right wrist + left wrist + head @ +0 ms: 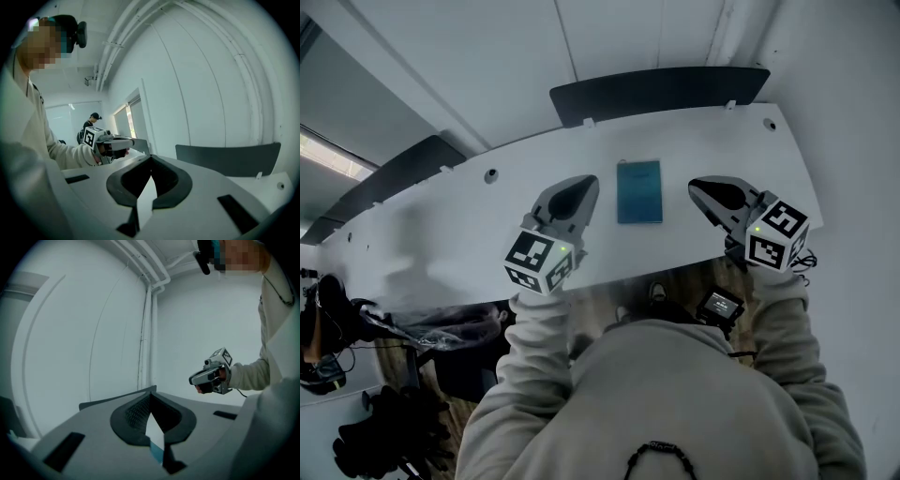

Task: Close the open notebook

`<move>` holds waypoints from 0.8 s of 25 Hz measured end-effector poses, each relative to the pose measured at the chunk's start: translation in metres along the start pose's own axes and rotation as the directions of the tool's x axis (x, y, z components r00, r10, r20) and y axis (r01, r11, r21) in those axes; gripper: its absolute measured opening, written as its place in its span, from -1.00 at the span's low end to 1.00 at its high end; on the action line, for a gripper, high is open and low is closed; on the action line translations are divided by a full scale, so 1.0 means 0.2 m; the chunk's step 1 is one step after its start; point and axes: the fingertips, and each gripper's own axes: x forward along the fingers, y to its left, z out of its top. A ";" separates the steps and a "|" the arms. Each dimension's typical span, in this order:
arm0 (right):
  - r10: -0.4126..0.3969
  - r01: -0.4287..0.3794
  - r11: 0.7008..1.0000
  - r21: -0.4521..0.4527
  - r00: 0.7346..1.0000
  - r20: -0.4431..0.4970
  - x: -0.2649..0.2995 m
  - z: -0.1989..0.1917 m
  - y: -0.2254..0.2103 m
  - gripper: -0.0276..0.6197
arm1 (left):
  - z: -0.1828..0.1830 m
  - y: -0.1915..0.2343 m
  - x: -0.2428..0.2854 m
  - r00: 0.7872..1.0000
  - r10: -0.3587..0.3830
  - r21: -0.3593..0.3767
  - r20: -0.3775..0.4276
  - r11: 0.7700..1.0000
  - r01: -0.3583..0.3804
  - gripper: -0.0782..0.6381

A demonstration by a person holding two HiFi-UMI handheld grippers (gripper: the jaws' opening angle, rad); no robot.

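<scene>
A teal notebook (638, 191) lies closed and flat on the white table (469, 225), near its far middle. My left gripper (584, 184) hovers just left of the notebook, its jaws together with nothing between them. My right gripper (698, 186) hovers to the notebook's right, also shut and empty. Neither touches the notebook. In the left gripper view the jaws (151, 392) meet at their tips, a teal sliver (156, 453) shows below them, and the right gripper (192, 379) hangs in the air beyond. In the right gripper view the jaws (150, 157) meet, with the left gripper (132, 141) off to the left.
A dark divider panel (661, 92) stands along the table's far edge and another (403, 173) at the left. The near table edge runs just under both grippers. Bags and dark gear (394, 422) lie on the floor at left. A person (93, 121) stands far off by a window.
</scene>
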 end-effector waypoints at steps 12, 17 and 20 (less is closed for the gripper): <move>-0.003 0.003 1.000 -0.010 0.998 0.062 0.07 0.17 -0.13 -0.86 | 0.09 0.12 0.00 0.992 0.091 -0.099 0.086 0.992 -0.083 -0.79; 0.012 -0.011 1.000 -0.021 0.999 0.048 0.08 0.18 -0.15 -0.86 | 0.10 0.11 0.03 0.993 0.084 -0.100 0.087 0.992 -0.075 -0.79; 0.025 -0.024 1.000 -0.020 0.999 0.042 0.09 0.18 -0.18 -0.86 | 0.11 0.10 0.08 0.994 0.079 -0.094 0.079 0.993 -0.072 -0.79</move>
